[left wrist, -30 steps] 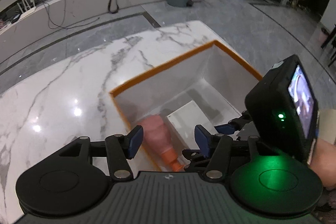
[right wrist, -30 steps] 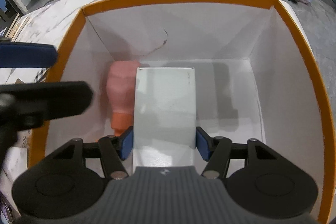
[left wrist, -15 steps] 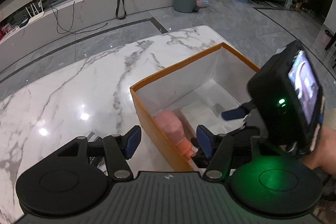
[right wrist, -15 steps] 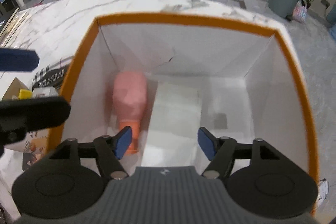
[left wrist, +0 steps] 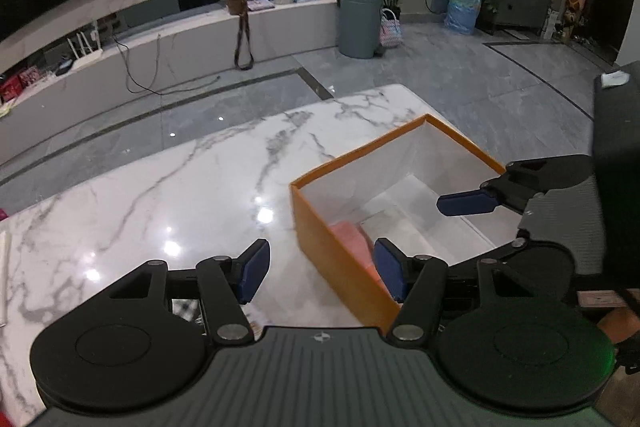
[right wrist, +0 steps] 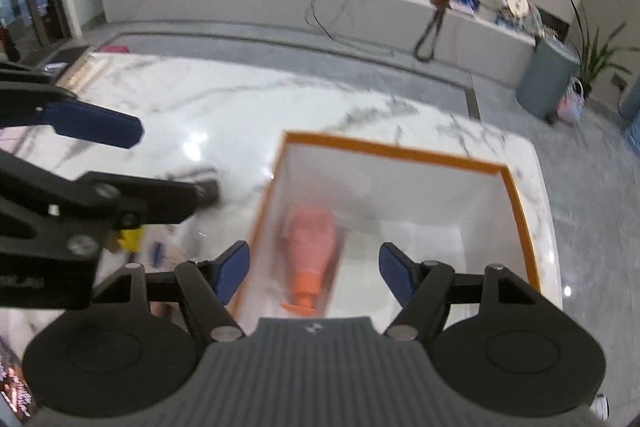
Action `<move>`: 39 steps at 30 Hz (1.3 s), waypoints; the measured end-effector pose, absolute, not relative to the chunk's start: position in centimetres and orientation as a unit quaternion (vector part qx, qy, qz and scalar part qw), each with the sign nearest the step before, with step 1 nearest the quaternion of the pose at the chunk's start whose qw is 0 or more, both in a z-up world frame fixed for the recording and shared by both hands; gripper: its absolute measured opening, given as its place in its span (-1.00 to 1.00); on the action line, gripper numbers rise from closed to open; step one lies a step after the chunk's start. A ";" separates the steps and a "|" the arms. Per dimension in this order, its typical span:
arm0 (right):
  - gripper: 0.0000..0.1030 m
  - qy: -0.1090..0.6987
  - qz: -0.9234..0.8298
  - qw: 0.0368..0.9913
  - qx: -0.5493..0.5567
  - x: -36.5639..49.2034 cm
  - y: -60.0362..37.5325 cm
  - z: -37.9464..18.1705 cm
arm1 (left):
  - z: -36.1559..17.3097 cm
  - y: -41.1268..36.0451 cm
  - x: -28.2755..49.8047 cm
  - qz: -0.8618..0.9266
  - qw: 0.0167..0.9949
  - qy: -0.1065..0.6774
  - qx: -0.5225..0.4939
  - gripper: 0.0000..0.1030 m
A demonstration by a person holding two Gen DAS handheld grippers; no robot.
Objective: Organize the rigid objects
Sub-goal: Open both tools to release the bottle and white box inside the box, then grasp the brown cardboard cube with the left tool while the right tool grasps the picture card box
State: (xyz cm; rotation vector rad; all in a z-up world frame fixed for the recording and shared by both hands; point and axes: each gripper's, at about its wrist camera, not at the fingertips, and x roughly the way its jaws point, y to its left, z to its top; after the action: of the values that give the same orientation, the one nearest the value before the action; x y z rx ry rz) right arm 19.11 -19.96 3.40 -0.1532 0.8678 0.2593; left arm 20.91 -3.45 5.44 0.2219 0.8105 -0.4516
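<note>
Clearly both grippers are empty: the left gripper (left wrist: 318, 273) and the right gripper (right wrist: 314, 271) hang above the table (left wrist: 180, 187) with jaws parted and nothing between them, probably free to fetch another item. Sitting near the table's far corner, the orange-rimmed box (right wrist: 520, 203) holds a pink bottle (right wrist: 312, 247) lying flat along its left wall, cap toward the camera, with a white box (left wrist: 404, 223) beside it. More packets (right wrist: 160, 247) lie blurred left of the orange-rimmed box.
</note>
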 end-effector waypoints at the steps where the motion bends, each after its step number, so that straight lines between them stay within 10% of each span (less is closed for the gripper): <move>1: 0.33 0.413 0.131 0.898 -0.076 18.7 -19.5 3.7 | 5.6 -3.0 20.7 -0.215 0.890 0.388 0.107 0.38; 39: 0.13 0.561 0.203 0.793 -0.122 17.5 -7.4 -6.2 | -5.8 14.7 17.4 -0.166 0.843 0.510 -0.046 0.34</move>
State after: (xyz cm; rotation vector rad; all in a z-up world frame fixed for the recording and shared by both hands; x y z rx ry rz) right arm 17.51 -7.39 -6.22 -0.2615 1.2053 0.4375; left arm 17.40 14.73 -5.84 -0.0972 1.0774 -0.3500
